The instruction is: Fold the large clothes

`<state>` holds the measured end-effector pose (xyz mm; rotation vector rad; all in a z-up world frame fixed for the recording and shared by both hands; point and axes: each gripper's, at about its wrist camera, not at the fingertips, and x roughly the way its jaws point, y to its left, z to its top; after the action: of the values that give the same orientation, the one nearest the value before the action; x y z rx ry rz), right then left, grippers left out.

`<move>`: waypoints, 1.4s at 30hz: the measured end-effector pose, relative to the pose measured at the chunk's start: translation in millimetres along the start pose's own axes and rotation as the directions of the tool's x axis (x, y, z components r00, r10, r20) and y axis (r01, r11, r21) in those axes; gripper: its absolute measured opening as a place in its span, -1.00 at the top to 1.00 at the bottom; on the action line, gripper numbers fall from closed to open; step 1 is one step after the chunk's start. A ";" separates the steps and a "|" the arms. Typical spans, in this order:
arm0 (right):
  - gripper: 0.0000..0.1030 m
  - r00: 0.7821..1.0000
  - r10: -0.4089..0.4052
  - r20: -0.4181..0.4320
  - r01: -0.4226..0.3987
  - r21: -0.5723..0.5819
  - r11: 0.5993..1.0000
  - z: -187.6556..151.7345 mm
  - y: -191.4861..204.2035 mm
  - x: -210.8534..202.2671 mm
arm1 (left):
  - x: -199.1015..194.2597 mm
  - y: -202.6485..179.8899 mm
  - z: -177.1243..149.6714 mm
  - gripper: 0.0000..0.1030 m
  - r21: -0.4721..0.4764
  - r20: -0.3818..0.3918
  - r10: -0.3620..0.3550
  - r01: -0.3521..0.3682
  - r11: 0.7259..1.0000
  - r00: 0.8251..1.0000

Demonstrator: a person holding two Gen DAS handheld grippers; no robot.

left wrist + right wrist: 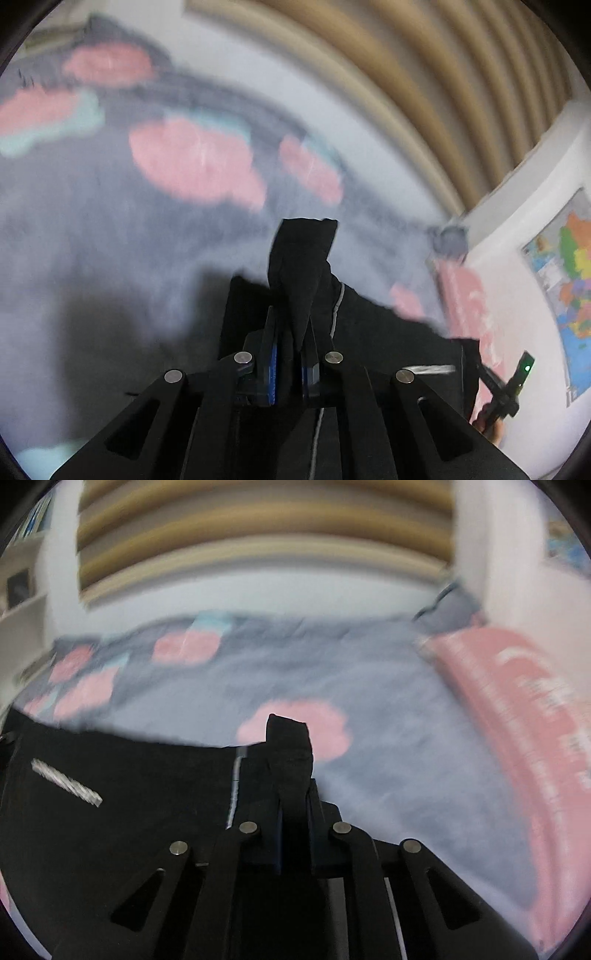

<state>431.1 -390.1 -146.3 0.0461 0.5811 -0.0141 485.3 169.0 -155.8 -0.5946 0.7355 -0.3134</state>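
Left wrist view: both jaws were clamped on black garment corners, above the bed.
Left gripper point(293, 332) and right gripper point(293, 805) each pinched the black garment point(129, 775), stretched sideways between them; bed point(388, 709) beyond.

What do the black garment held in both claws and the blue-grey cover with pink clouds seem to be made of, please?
The black garment looks like a soft, matte woven or knit cloth: it bunches into limp folds between the fingers of the right claw and left claw, without shine. The cover seems a printed, matte bedding fabric, perhaps cotton; motion blur hides its weave.
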 end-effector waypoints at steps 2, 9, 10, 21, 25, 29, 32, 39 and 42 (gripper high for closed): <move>0.79 0.998 -0.042 0.056 0.042 0.004 0.999 18.1 2.4 -18.5 | -22.6 -19.3 11.5 0.83 0.029 0.074 -0.039 0.037 0.999 0.996; 0.79 0.975 -0.222 -0.003 0.222 -0.021 0.975 50.9 29.6 37.4 | 20.2 -33.1 35.4 0.82 0.019 0.117 0.184 -0.187 0.982 0.976; 0.79 0.972 -0.231 -0.047 0.230 -0.026 0.973 47.6 31.1 57.3 | 37.1 -23.8 34.3 0.82 0.009 0.092 0.223 -0.225 0.974 0.970; 0.50 0.938 -0.107 -0.329 0.124 0.031 0.992 -17.3 15.4 163.8 | 121.5 34.2 -4.4 0.64 -0.029 -0.123 0.318 -0.324 0.946 0.940; 0.22 0.966 -0.007 -0.258 0.030 0.088 0.996 -14.3 5.7 118.4 | 81.6 28.3 3.8 0.28 -0.074 -0.099 0.255 -0.263 0.962 0.962; -0.10 0.988 0.111 -0.107 -0.104 0.072 0.992 2.6 22.4 42.3 | 17.9 -15.8 10.0 0.14 -0.022 0.023 0.161 -0.160 0.987 0.987; -0.10 0.976 0.207 -0.070 -0.205 0.025 0.978 16.4 58.0 -4.5 | -11.8 -70.7 2.9 -0.35 0.097 0.048 0.079 -0.083 0.992 0.996; -0.10 0.909 0.323 -0.264 -0.316 0.068 0.946 6.0 151.2 -11.9 | 18.9 -165.3 -54.0 -0.38 0.309 -0.120 0.088 -0.047 0.950 0.989; -0.10 0.925 0.190 -0.329 -0.201 0.002 0.980 -16.6 173.8 22.3 | 65.6 -159.4 -84.3 -0.38 0.318 -0.201 0.184 -0.114 0.941 0.962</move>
<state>445.2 -215.6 -165.5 0.0763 0.9080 0.2012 462.2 -21.1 -143.6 -0.2093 0.9282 -0.3490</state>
